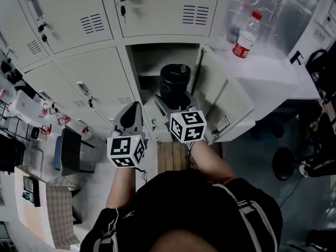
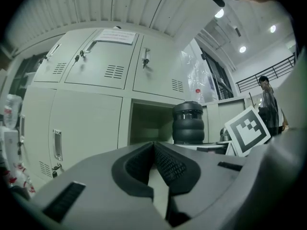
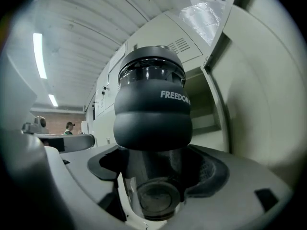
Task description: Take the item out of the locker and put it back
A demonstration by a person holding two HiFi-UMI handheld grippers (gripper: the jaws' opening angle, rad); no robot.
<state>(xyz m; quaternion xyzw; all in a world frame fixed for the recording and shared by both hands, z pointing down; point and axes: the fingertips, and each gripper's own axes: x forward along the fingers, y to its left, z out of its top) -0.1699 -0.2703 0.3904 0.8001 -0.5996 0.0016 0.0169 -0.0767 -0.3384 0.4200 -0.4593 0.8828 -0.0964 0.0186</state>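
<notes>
A black squat bottle (image 1: 175, 83) with a bulging sleeve and a clear lower part stands upright in front of the open locker compartment (image 1: 157, 56). My right gripper (image 1: 176, 105) is shut on it: in the right gripper view the bottle (image 3: 153, 109) fills the space between the pads (image 3: 211, 169), gripped by its clear base. The left gripper (image 1: 132, 109) hangs left of the bottle, jaws together and empty. From the left gripper view (image 2: 154, 150) the bottle (image 2: 188, 123) shows at the compartment's right edge.
The locker door (image 1: 226, 96) is swung open to the right. Closed grey lockers (image 1: 89, 83) surround the compartment. A plastic water bottle (image 1: 245, 35) with a red label stands on a white ledge at the upper right. A chair (image 1: 68, 151) is at the lower left.
</notes>
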